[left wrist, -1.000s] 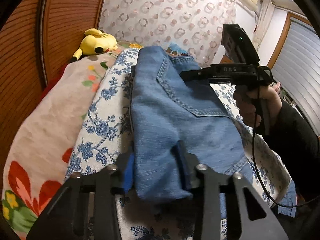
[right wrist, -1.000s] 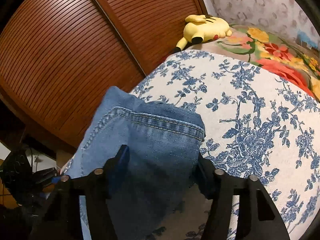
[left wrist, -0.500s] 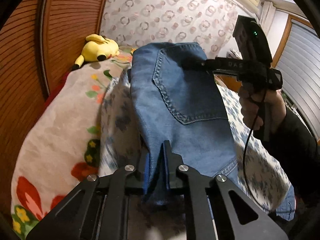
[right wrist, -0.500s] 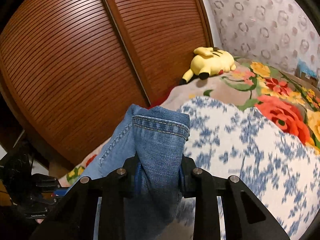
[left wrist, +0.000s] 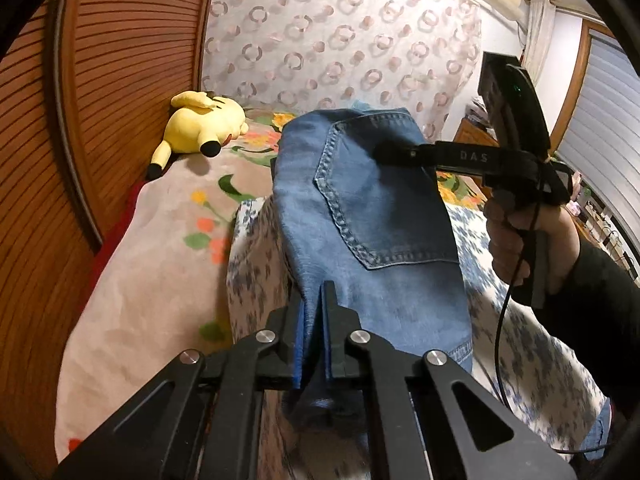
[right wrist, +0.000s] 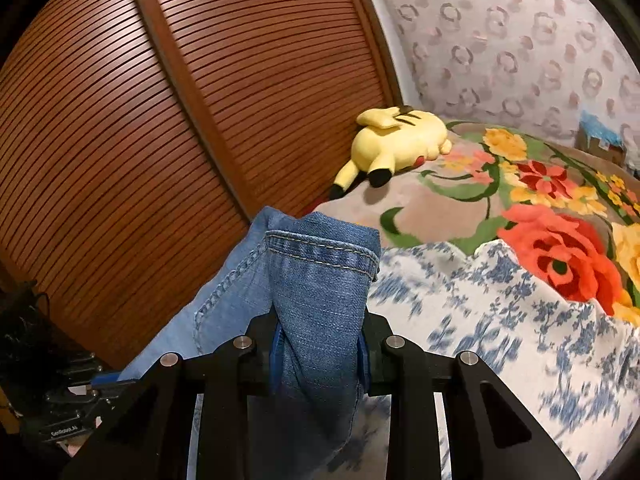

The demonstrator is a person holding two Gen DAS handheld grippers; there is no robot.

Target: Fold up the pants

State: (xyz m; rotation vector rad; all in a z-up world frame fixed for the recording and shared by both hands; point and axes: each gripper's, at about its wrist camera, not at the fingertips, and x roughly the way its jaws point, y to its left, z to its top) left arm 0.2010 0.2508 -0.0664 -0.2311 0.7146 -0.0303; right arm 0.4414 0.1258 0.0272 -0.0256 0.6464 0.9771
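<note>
Blue denim pants (left wrist: 372, 216) hang lifted above the bed, back pocket facing the left wrist camera. My left gripper (left wrist: 316, 332) is shut on the near edge of the denim, its blue pads pinching the fabric. In the left wrist view the right gripper (left wrist: 390, 154) reaches in from the right, held by a hand (left wrist: 520, 236) in a dark sleeve, clamped on the far edge. In the right wrist view my right gripper (right wrist: 320, 344) is shut on a thick fold of the pants (right wrist: 320, 280), the hem seam just beyond the pads.
A blue-and-white floral sheet (left wrist: 256, 264) lies over a beige blanket with bright flowers (right wrist: 560, 248). A yellow plush toy (left wrist: 204, 126) rests by the slatted wooden doors (right wrist: 160, 120). A patterned curtain (left wrist: 340, 40) hangs behind the bed.
Both grippers closed on the denim and lifted it off the sheet, carrying it toward the head of the bed. The pants went from lying flat to hanging between the two grips.
</note>
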